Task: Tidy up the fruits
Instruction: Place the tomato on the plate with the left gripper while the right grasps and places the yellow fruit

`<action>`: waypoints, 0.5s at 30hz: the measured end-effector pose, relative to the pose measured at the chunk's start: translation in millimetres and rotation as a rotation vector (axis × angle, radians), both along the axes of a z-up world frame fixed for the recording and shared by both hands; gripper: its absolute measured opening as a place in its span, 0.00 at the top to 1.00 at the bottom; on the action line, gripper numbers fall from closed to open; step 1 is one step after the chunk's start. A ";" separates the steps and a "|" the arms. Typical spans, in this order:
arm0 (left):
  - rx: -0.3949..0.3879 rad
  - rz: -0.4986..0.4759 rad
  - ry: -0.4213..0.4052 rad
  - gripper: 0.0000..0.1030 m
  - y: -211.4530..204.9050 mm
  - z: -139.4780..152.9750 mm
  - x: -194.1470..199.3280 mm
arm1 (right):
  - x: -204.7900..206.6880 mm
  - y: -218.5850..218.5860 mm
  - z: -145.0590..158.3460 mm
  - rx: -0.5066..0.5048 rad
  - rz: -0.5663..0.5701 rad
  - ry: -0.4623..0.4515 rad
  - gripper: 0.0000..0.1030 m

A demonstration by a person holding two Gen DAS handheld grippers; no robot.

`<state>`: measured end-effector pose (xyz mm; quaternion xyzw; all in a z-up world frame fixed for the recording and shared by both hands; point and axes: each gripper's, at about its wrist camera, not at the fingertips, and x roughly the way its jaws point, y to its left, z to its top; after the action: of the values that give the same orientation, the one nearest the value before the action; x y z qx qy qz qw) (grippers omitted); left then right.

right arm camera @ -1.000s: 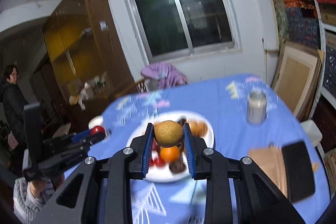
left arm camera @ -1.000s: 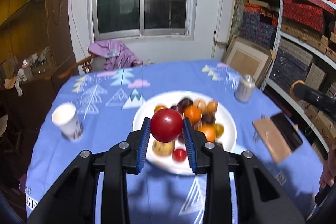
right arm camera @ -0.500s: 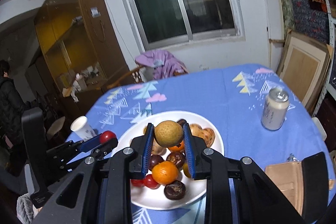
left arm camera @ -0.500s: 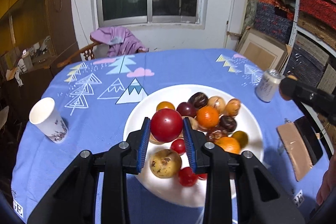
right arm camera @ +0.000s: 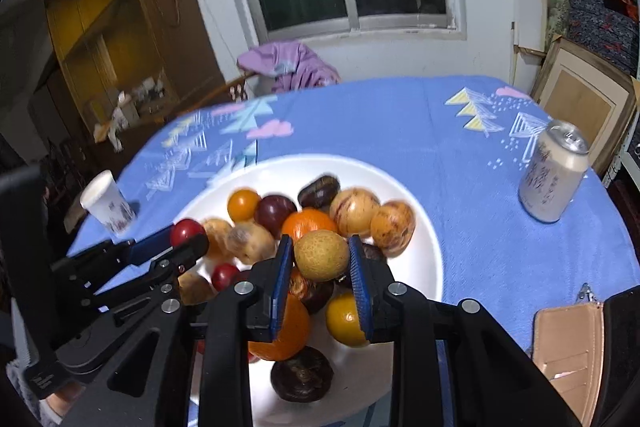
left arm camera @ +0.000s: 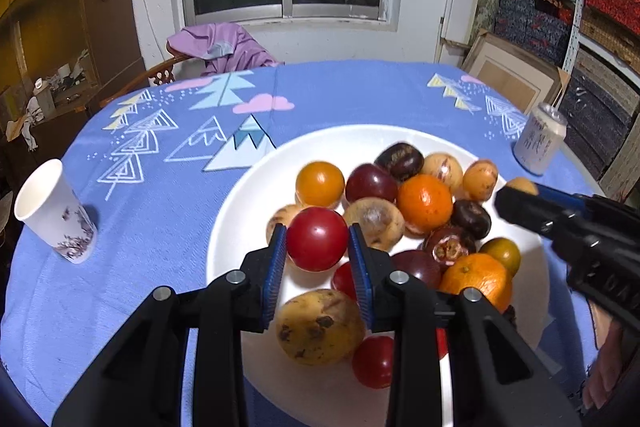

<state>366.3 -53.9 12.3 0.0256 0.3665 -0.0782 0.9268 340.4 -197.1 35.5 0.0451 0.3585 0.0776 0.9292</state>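
A white plate (left arm camera: 248,195) (right arm camera: 424,235) on the blue tablecloth holds several fruits: oranges, dark plums, brown speckled fruits and small red ones. My left gripper (left arm camera: 317,243) is shut on a red round fruit (left arm camera: 317,239) and hangs over the plate's left part. My right gripper (right arm camera: 321,259) is shut on a tan round fruit (right arm camera: 321,255) over the middle of the pile. In the left wrist view the right gripper (left arm camera: 520,193) comes in from the right. The left gripper (right arm camera: 182,237) shows at the left of the right wrist view.
A paper cup (left arm camera: 52,215) (right arm camera: 108,205) stands left of the plate. A drink can (left arm camera: 540,139) (right arm camera: 554,173) stands at the right. A tan wallet (right arm camera: 568,347) lies near the table's front right. A chair with purple cloth (left arm camera: 220,45) is behind the table; shelves of boxes (left arm camera: 580,7) on the right.
Both grippers have come down and forward toward the plate, each still holding its fruit. The plate and fruits now fill more of both views.
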 end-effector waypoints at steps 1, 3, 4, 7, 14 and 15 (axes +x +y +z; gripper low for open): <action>0.008 0.000 -0.009 0.70 -1.8 -1.1 -1.2 | 1.1 0.4 -2.7 -0.011 -0.002 0.000 0.71; 0.017 -0.003 -0.011 0.70 -4.6 -1.4 -2.5 | 1.3 2.6 -4.6 -0.029 -0.005 -0.006 0.71; 0.012 -0.004 -0.008 0.69 -5.2 -2.1 -2.3 | 1.1 3.7 -4.4 -0.035 -0.005 -0.010 0.71; 0.019 0.003 -0.025 0.49 -7.3 -2.5 -3.5 | 1.1 4.1 -3.1 -0.035 -0.003 -0.020 0.64; 0.048 0.016 -0.088 0.15 -6.6 9.4 -19.3 | -16.3 -6.7 13.2 0.007 -0.034 -0.068 0.38; 0.049 0.020 -0.096 0.13 -5.5 12.2 -23.9 | -21.4 -8.0 16.5 0.010 -0.037 -0.074 0.31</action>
<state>342.4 -59.4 24.4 0.0486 0.3238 -0.0585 0.9431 319.0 -205.1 52.0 0.0536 0.3227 0.0640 0.9428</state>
